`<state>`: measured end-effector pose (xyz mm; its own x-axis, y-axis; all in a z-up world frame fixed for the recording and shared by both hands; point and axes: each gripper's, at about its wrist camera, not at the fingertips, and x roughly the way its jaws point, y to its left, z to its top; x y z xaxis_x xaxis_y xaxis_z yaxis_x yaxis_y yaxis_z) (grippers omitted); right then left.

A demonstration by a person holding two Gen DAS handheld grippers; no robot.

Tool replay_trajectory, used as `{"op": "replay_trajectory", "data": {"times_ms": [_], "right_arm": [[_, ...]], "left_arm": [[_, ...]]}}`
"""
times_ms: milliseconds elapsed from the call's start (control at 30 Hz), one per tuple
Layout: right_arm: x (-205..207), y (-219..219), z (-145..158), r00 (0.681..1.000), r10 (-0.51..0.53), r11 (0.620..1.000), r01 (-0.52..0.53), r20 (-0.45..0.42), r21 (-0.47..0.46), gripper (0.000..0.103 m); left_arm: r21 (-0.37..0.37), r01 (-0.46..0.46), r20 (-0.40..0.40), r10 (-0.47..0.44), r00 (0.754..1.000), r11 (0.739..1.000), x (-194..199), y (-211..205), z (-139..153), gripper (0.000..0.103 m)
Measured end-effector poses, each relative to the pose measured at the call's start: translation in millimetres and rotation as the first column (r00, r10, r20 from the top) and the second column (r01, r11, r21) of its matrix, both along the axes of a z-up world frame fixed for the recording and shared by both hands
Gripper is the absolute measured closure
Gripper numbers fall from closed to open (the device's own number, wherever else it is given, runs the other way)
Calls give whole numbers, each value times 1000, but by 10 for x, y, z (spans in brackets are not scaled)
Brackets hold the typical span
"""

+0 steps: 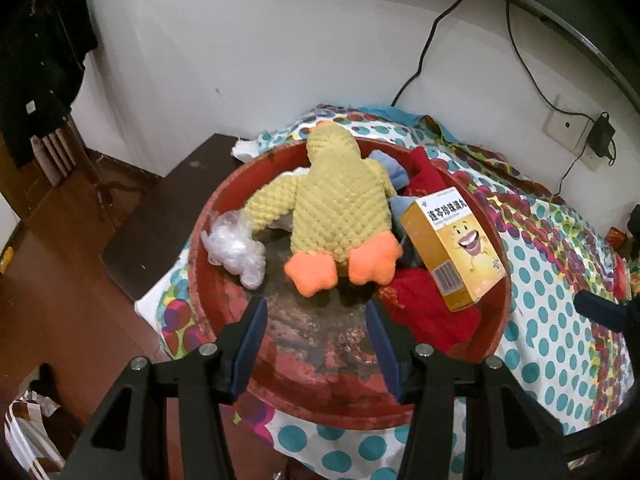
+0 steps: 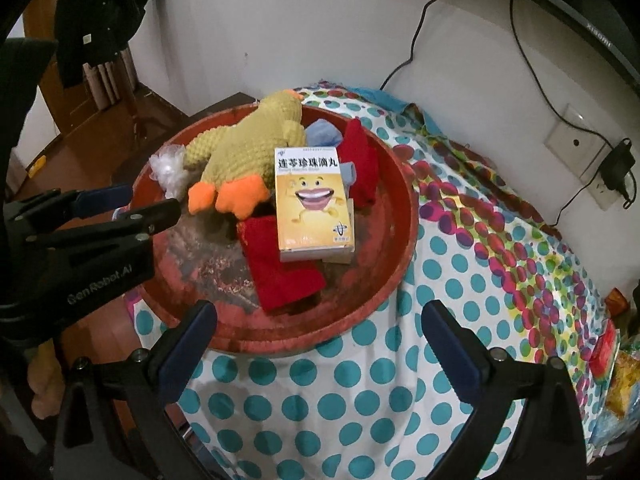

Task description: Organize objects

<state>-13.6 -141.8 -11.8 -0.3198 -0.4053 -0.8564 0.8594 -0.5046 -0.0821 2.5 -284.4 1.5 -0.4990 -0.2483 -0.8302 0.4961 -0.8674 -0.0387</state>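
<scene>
A round red basin [image 1: 496,332] [image 2: 404,232] stands on a polka-dot cloth. In it lie a yellow plush duck [image 1: 340,204] [image 2: 244,144] with orange feet, a yellow medicine box [image 1: 452,248] [image 2: 314,200], red cloth [image 1: 428,312] [image 2: 280,268], a blue cloth [image 2: 324,132] and crumpled clear plastic [image 1: 236,248] [image 2: 168,168]. My left gripper [image 1: 316,308] [image 2: 148,200] is open and empty over the basin's near rim, just short of the duck's feet. My right gripper [image 2: 320,312] is open and empty, above the cloth at the basin's near edge.
The polka-dot cloth [image 2: 360,400] covers the table. A dark low cabinet [image 1: 168,216] stands left of the basin. Cables and a wall socket with a plug [image 2: 612,168] are at the right wall. Packets [image 2: 616,360] lie at the table's right edge.
</scene>
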Motion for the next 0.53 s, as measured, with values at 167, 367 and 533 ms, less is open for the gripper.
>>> {"op": "replay_trajectory", "data": {"times_ms": [167,367,533], "right_arm": [[-44,22,-24,1000,-16,1000,16,20,-8,1],[-65,19,-51,1000,-12,1000,12,27,7,1],[-48,11,-87,1000,-2,1000,2,24,25,1]], "left_arm": [[9,-4,-5,4,1000,1000,-26,6,-2,50],[-42,11,-22,-12,1000,999,-48,73,48,50],[-46,25,-6,-25,1000,999,-78,107,27,50]]}}
